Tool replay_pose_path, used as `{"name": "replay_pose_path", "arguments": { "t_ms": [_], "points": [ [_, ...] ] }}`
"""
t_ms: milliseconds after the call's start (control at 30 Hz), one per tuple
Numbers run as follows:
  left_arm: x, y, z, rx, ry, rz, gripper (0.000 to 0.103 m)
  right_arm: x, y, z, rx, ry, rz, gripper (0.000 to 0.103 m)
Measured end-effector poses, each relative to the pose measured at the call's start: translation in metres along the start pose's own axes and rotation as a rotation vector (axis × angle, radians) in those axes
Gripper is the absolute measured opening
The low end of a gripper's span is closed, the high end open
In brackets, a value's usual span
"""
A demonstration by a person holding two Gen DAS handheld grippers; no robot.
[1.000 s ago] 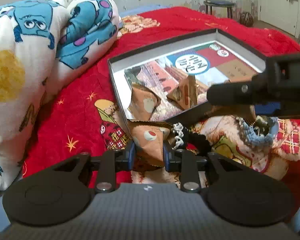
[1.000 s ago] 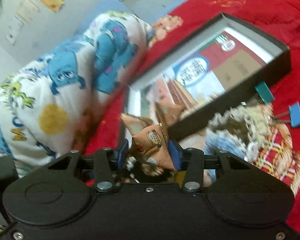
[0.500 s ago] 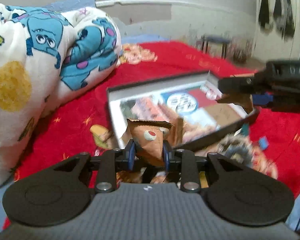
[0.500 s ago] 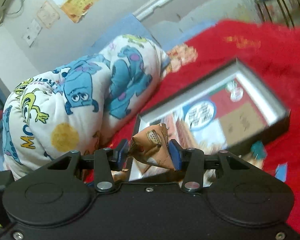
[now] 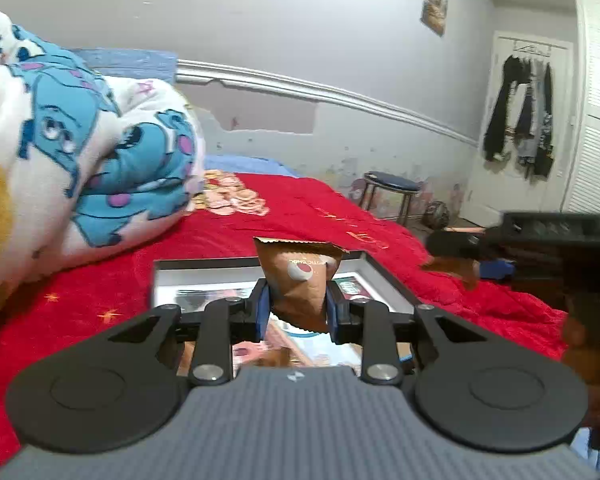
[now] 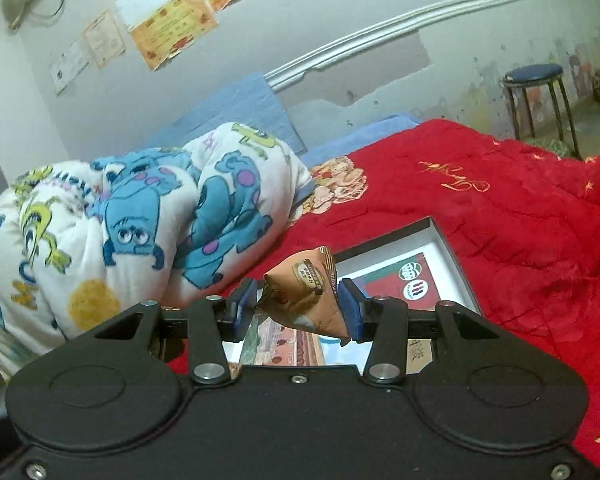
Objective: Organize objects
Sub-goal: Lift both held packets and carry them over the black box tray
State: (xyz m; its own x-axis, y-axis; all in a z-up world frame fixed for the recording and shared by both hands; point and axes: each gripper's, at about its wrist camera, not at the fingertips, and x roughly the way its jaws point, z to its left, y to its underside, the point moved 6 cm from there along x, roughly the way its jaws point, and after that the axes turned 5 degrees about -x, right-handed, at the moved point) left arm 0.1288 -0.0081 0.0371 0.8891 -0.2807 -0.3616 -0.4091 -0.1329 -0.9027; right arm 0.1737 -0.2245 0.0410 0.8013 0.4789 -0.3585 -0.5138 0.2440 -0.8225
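Both grippers carry a load: our left gripper (image 5: 296, 312) is clamped on a brown snack packet (image 5: 298, 280) with a round red, white and blue logo, held upright with its crimped top edge uppermost, and our right gripper (image 6: 298, 310) is clamped on a second brown packet (image 6: 306, 294), this one tilted and puffed between the blue pads. Each packet hangs in the air over the near end of the shallow black box (image 5: 388, 280), which lies open on the red bedspread (image 5: 100, 288) with printed sheets in its bottom. To the left sits a rolled cartoon quilt (image 6: 140, 208); a stool (image 6: 534, 76) stands far right by the wall.

We judge this to be the carry step, with two packets lifted and not yet set down. Whether they belong in the box or somewhere off the bed we cannot tell from here. Next we need a chosen spot, a level approach, and a low release so the light, crinkly packets do not skid or tip.
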Motion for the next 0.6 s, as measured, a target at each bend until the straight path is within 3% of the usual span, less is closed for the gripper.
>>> {"name": "replay_pose_path", "arguments": {
  "t_ms": [133,267,500,600],
  "points": [
    [0.008,0.006,-0.012,0.05,0.006,-0.013,0.033,0.012,-0.001,-0.023,0.068,0.004,-0.008,0.044],
    [0.006,0.008,-0.017,0.058,0.01,-0.047,0.033,0.032,0.007,-0.036,0.018,0.062,0.004,0.044],
    [0.014,0.0,-0.011,0.004,0.005,-0.091,0.033,0.062,0.019,-0.032,0.012,0.052,0.035,0.044],
    [0.033,0.001,-0.009,0.003,-0.008,-0.066,0.033,0.072,0.024,-0.028,0.004,0.039,0.053,0.044]
  ]
}}
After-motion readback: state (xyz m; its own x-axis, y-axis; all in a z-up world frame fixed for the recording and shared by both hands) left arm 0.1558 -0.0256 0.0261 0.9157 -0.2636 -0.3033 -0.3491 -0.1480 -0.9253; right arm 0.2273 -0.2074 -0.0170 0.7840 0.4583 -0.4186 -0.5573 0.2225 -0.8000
